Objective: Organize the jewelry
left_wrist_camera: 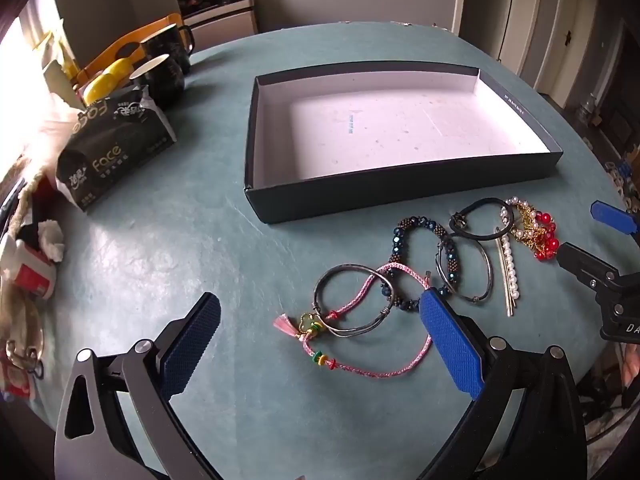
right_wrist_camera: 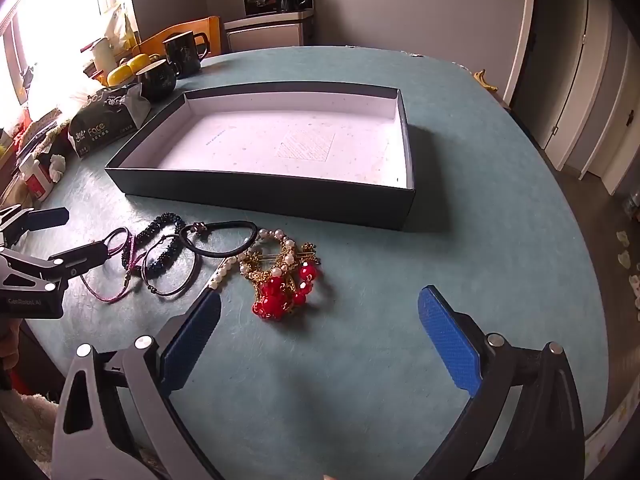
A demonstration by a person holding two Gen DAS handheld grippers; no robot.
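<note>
A shallow dark box with a white empty inside lies on the teal table; it also shows in the right wrist view. In front of it lies a heap of jewelry: a pink cord bracelet, a metal bangle, a dark beaded bracelet, a black hair tie, a pearl hair pin and a red bead and gold chain piece. My left gripper is open, just above the pink bracelet and bangle. My right gripper is open, just before the red bead piece.
A black tissue pack, two dark mugs, yellow items and a red-white cup crowd the table's left side. A wooden chair and a cabinet stand behind the table. The table edge curves close on the right.
</note>
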